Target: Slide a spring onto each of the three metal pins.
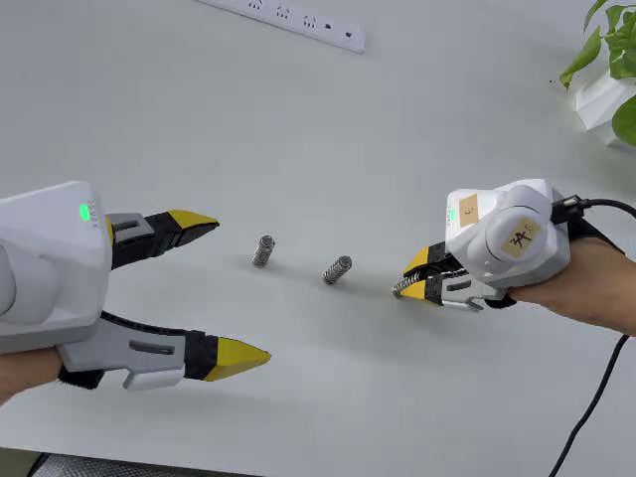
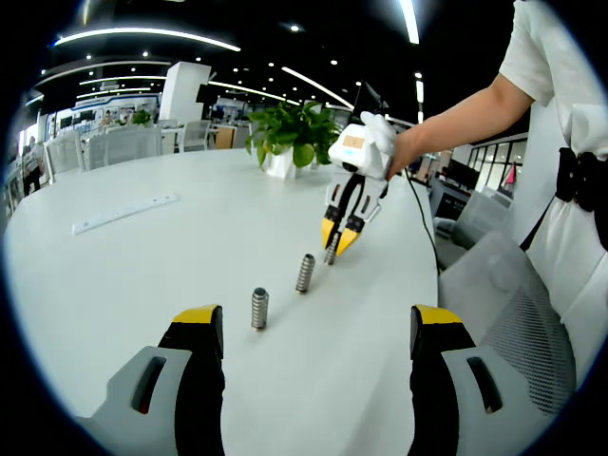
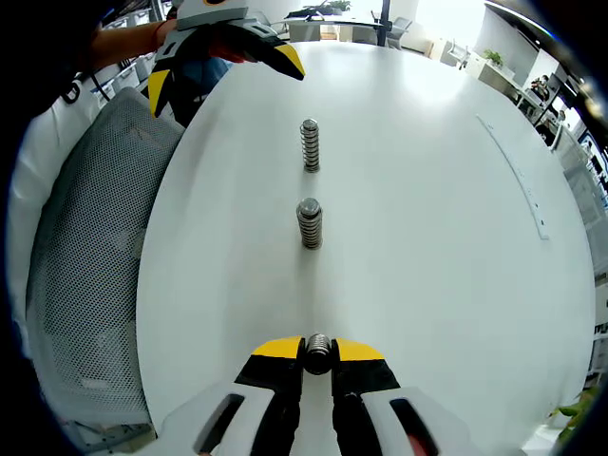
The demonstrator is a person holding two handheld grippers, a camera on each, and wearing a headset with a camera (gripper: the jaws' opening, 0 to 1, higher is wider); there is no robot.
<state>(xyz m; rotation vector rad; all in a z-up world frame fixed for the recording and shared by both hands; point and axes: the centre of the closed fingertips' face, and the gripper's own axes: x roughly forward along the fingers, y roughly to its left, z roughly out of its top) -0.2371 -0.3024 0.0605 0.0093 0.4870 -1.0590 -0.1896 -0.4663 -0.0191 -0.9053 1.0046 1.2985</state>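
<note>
Two pins wearing springs stand upright on the white table: one [image 1: 262, 250] nearer my left gripper, the other [image 1: 338, 269] toward the right. They line up in the right gripper view too, near spring [image 3: 310, 223] and far spring [image 3: 310, 144]. My right gripper [image 1: 411, 279] is shut on a third spring [image 3: 317, 353], holding it low at the table surface in line with the two. My left gripper [image 1: 231, 290] hovers open at the left with nothing between its yellow-tipped fingers. In the left gripper view both springs [image 2: 259, 308] [image 2: 305, 273] stand ahead of it, the right gripper [image 2: 338, 239] beyond.
A white power strip [image 1: 286, 18] lies at the table's far edge. A potted plant [image 1: 609, 66] stands at the far right. A black cable [image 1: 596, 397] trails from the right gripper. A mesh chair [image 3: 85, 285] sits beside the table.
</note>
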